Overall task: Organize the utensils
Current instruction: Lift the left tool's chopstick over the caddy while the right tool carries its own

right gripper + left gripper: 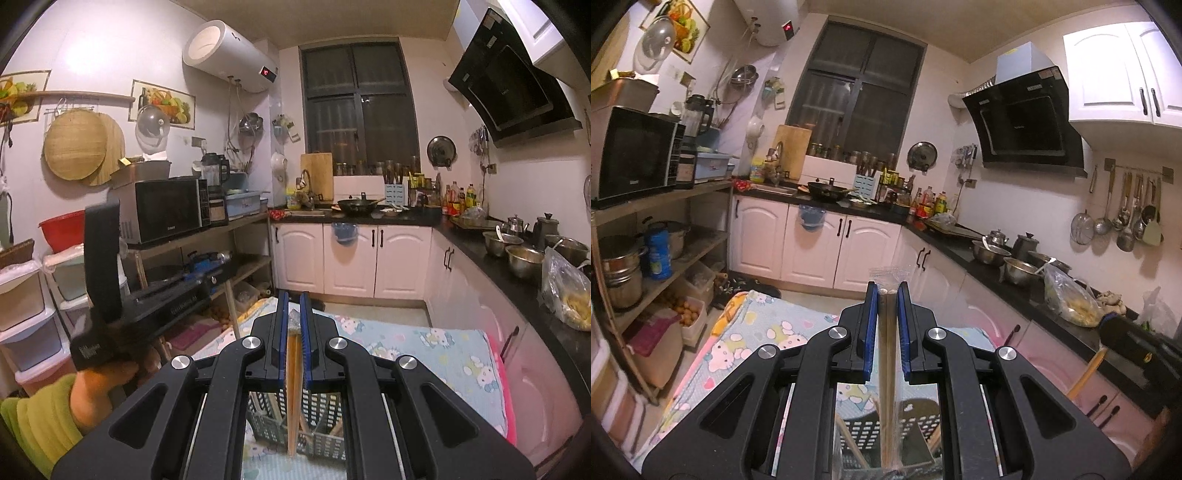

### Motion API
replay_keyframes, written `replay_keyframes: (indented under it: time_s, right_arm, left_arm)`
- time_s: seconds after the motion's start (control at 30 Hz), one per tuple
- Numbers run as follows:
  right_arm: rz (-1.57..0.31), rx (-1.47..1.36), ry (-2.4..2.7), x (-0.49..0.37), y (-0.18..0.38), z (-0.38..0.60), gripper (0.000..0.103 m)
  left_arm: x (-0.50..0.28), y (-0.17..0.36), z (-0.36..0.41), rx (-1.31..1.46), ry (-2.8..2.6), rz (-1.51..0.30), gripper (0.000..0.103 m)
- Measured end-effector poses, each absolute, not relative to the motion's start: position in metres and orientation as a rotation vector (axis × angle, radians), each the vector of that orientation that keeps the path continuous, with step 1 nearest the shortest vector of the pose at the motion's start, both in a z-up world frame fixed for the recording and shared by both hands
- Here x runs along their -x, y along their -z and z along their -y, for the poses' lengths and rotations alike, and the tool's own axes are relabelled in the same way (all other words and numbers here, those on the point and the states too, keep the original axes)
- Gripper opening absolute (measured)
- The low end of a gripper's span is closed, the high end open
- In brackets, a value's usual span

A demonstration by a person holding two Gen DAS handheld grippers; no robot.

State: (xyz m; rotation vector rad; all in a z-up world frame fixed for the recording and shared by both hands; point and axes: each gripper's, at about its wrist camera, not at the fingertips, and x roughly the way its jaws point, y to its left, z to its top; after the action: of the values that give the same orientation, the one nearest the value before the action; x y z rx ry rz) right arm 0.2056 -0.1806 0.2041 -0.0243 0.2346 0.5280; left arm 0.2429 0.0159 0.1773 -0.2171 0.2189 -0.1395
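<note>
My left gripper (887,291) is shut on a pair of wooden chopsticks in a clear plastic sleeve (888,354); the sleeve's end sticks out past the blue pads. My right gripper (294,295) is shut on another sleeved pair of chopsticks (293,373), held above a dark perforated utensil basket (314,413). The basket also shows in the left wrist view (916,428) below the jaws, with more chopsticks lying in it. The left gripper also appears in the right wrist view (207,264), held by a hand at the left.
A table with a Hello Kitty cloth (436,350) lies under both grippers. A black counter (997,273) with steel bowls (1019,271) and a plastic bag runs along the right. A shelf (665,206) with a microwave stands at the left.
</note>
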Motion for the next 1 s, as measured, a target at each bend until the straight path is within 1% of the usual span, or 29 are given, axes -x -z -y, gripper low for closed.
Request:
replay_keyframes:
  time_s: [0.43,0.6,1.0]
  right_arm:
    - [-0.205,0.047,-0.506,-0.235,-0.207,0.161,0.007]
    - [-0.223,0.021,-0.51,-0.253,-0.198,0.159,0.007]
    - [-0.245,-0.017,-0.495,-0.275,-0.174,0.162,0.007]
  left_arm:
    - [-0.256,-0.167,-0.022,0.223,0.111,-0.198,0.005]
    - [-0.259,-0.164,-0.022,0.221,0.111,-0.193,0.005]
    - [-0.277,-0.138,-0.016,0.199,0.104,-0.217,0.005]
